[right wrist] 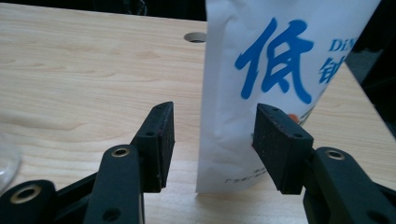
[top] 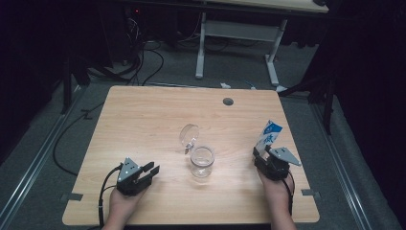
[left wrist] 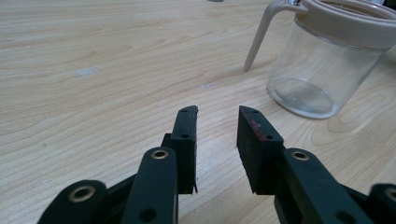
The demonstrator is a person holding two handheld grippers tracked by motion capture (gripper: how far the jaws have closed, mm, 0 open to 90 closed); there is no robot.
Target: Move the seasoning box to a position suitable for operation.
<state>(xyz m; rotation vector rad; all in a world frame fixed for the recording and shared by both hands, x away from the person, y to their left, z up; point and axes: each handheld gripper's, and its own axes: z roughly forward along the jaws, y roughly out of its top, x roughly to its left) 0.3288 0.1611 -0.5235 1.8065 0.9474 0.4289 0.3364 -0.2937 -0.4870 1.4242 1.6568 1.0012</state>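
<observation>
From the high view, the wooden table is sitting there with a clear glass jar near the middle, its hinged lid flipped open and leaning back behind it. The left gripper is resting low on the table well off to the jar's left, jaws parted with nothing in them. Over on the right, the right gripper is sitting right at the foot of a white pouch with blue print, which is standing upright near the table's right edge; there's a round cable hole farther back. In the left gripper view, the jaws are hanging apart over bare wood, and the jar is sitting ahead and to the right, nothing blocking the way to it. In the right gripper view, the jaws are standing wide and released, the pouch standing between them but nearer the right pad, left pad clearly off it.
</observation>
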